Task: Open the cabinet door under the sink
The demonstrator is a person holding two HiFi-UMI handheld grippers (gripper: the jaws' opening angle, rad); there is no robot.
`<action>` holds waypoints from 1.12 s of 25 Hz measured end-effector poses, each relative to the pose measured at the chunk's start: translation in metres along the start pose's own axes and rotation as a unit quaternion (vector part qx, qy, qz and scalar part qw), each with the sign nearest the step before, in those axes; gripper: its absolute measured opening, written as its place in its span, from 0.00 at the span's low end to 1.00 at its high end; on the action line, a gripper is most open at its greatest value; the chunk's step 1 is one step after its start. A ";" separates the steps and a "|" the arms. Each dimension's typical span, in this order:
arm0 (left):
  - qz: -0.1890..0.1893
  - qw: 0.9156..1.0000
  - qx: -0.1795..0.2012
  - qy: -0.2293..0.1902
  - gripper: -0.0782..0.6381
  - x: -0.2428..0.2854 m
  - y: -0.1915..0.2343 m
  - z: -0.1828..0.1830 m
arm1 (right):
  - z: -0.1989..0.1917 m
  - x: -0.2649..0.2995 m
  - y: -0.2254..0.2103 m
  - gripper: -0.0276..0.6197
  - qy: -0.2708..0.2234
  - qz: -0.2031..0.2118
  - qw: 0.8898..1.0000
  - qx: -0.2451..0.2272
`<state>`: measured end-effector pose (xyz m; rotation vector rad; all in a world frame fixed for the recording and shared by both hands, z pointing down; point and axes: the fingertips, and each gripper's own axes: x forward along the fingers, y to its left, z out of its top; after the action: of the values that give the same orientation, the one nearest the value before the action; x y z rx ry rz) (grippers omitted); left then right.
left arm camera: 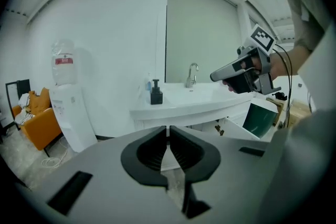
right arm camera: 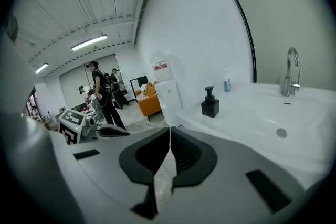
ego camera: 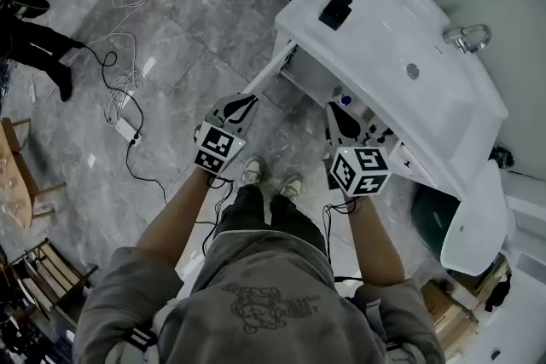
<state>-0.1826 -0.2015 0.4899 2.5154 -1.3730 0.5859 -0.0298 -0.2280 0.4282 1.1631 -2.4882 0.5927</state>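
Grey left gripper [left arm camera: 168, 131] and right gripper [right arm camera: 169, 131]: I read both pairs of jaws as closed together, gripping nothing. Both hang in front of the sink [ego camera: 375, 26], touching nothing. Cabinet door [ego camera: 268, 72] under the sink stands swung open.

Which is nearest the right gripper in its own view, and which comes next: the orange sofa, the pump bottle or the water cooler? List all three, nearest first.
1. Pump bottle: on the counter, right of centre.
2. Water cooler: on the floor past the counter's end, centre.
3. Orange sofa: behind the cooler, showing at its left.
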 end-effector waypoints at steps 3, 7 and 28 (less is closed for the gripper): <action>-0.013 0.999 0.019 -0.022 0.15 0.000 -0.011 0.037 | 0.027 -0.026 0.003 0.09 -0.018 -0.001 1.000 -0.017; -0.030 0.998 0.033 -0.054 0.15 -0.004 -0.025 0.088 | 0.059 -0.058 0.012 0.09 -0.045 -0.005 0.998 -0.050; -0.120 0.967 0.099 -0.202 0.15 -0.070 -0.148 0.295 | 0.181 -0.252 0.045 0.09 -0.215 -0.092 0.964 -0.124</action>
<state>-0.0218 -0.1779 0.1946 3.0310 -1.1400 0.1739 0.0677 -0.1298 0.1471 1.5262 -2.6513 -0.0314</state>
